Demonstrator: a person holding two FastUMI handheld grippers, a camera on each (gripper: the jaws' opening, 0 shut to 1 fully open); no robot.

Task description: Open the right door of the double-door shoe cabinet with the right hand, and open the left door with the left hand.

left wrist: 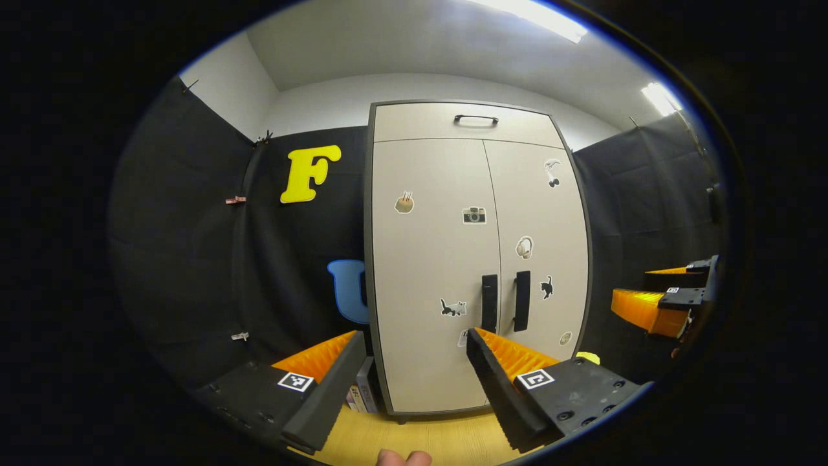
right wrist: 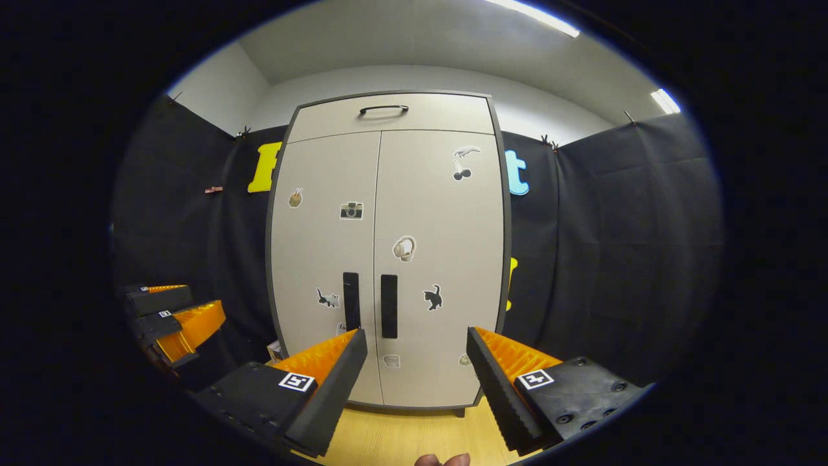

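Observation:
The pale double-door shoe cabinet (left wrist: 433, 259) stands upright ahead with both doors shut. Its two dark vertical handles sit side by side at the middle seam: the left door's handle (left wrist: 490, 303) and the right door's handle (left wrist: 522, 301). My left gripper (left wrist: 414, 340) is open and holds nothing, a short way in front of the left door. In the right gripper view the cabinet (right wrist: 440, 213) is centred, with the left handle (right wrist: 351, 301) and the right handle (right wrist: 389, 305). My right gripper (right wrist: 417, 336) is open and apart from the doors. Each gripper also appears off to the side in the other's view: the right one (left wrist: 666, 304) and the left one (right wrist: 174, 317).
A drawer with a dark handle (left wrist: 475, 119) tops the cabinet. Black cloth walls close in on both sides. The floor (left wrist: 414, 440) is light wood. Some small items (left wrist: 362, 395) lean by the cabinet's lower left corner. A person's fingertip (left wrist: 404, 458) peeks in at the bottom edge.

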